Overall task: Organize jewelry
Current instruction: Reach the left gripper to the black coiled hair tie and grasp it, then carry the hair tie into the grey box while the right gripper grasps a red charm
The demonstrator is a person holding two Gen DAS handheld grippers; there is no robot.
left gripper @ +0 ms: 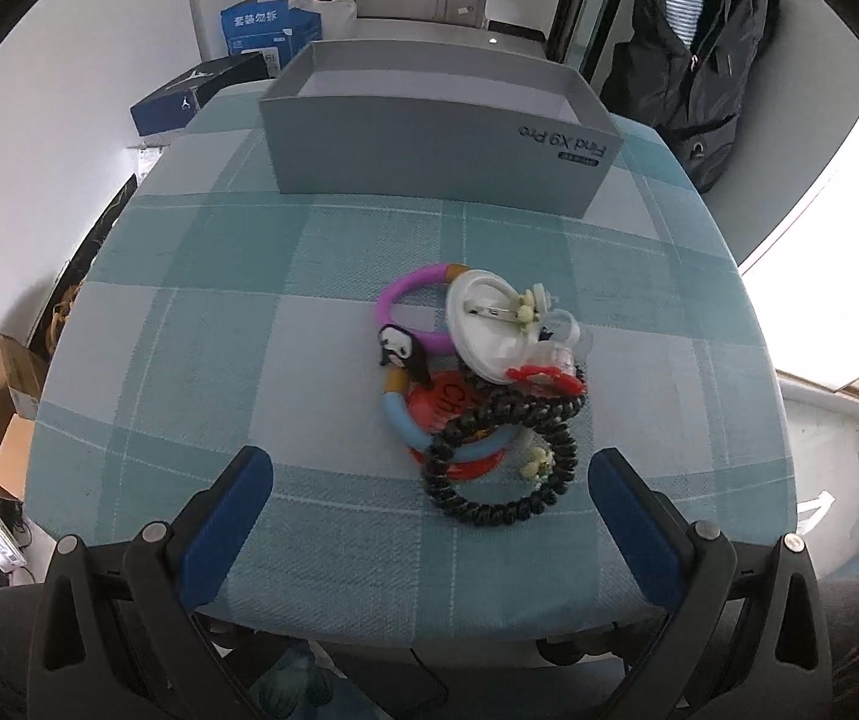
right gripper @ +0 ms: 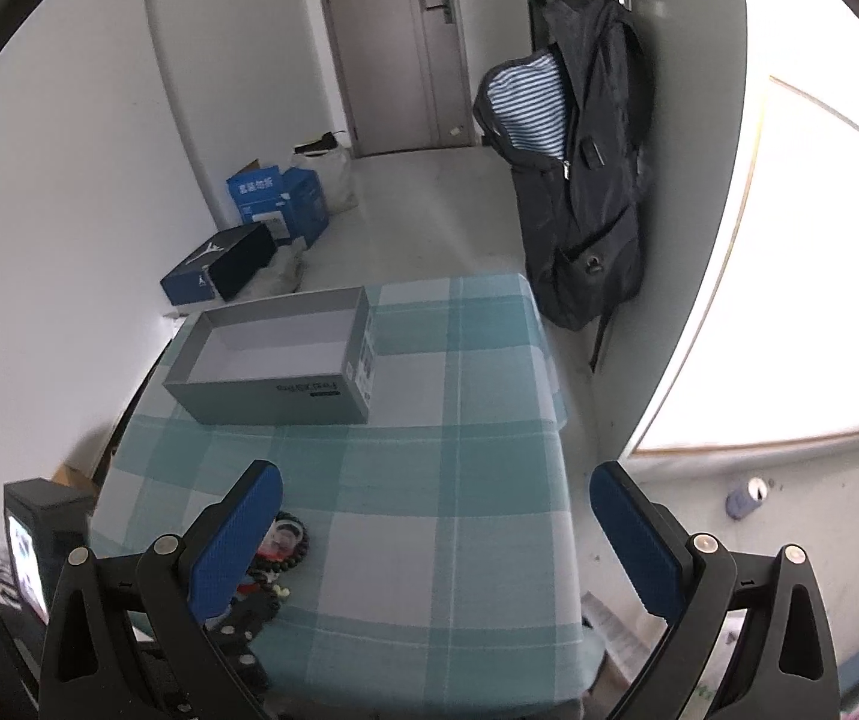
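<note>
A pile of jewelry (left gripper: 480, 384) lies mid-table on the teal checked cloth: a pink-purple ring (left gripper: 405, 300), a blue ring (left gripper: 411, 426), a white round piece (left gripper: 486, 324), a red clip (left gripper: 546, 377) and a black beaded bracelet (left gripper: 507, 468). Behind it stands an open grey box (left gripper: 435, 138), seen empty in the right wrist view as the grey box (right gripper: 279, 360). My left gripper (left gripper: 429, 474) is open, just short of the pile. My right gripper (right gripper: 435, 486) is open over bare cloth, with the pile (right gripper: 276, 564) partly hidden behind its left finger.
The table (right gripper: 477, 480) ends close on the right. A dark backpack (right gripper: 579, 180) hangs by the far right corner. Blue cartons (right gripper: 279, 198) and a shoebox (right gripper: 219, 270) sit on the floor beyond the box. A small screen (right gripper: 27, 552) stands at the left.
</note>
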